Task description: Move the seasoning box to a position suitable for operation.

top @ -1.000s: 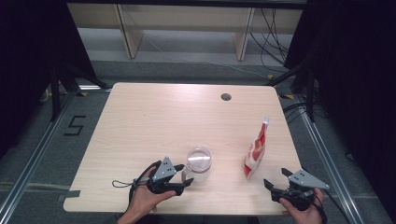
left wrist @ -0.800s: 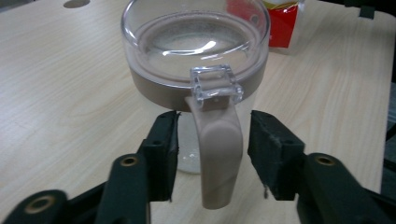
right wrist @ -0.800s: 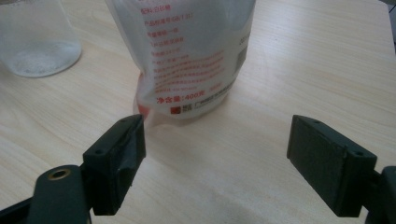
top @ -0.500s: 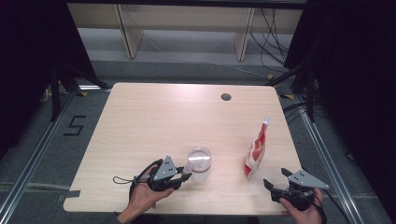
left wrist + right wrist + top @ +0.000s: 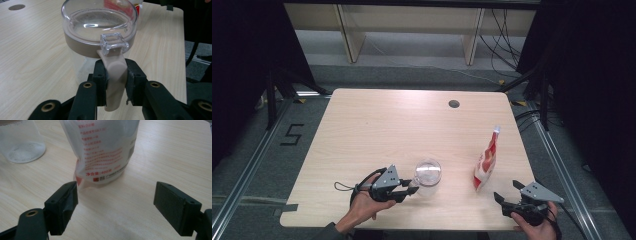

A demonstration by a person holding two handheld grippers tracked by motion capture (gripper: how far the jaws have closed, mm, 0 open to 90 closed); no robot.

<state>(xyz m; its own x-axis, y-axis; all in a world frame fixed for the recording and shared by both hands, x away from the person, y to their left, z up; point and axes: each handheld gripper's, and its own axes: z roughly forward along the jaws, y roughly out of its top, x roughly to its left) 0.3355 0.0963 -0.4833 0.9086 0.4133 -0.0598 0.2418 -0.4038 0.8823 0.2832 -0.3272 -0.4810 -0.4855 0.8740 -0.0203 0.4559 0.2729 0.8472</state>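
A clear jar (image 5: 428, 172) with a transparent lid and a beige band stands near the table's front edge; in the left gripper view the jar (image 5: 100, 27) is just ahead of the jaws. My left gripper (image 5: 412, 189) points at it from the left. Its jaws have just been closing, and the left gripper (image 5: 115, 72) now presses both pads on the jar's beige latch (image 5: 114, 82). A red and white pouch (image 5: 486, 160) stands upright to the right. My right gripper (image 5: 507, 191) sits open in front of the pouch (image 5: 102, 150), apart from it.
A round cable hole (image 5: 454, 104) sits at the table's far side. The wooden table (image 5: 387, 125) stretches bare behind the jar. The jar's base (image 5: 21, 142) appears at the upper left of the right gripper view. Dark frames and cables flank the table.
The left gripper's jaws have drawn together onto the jar's latch. Both hands, the jar and the pouch have stayed in place.
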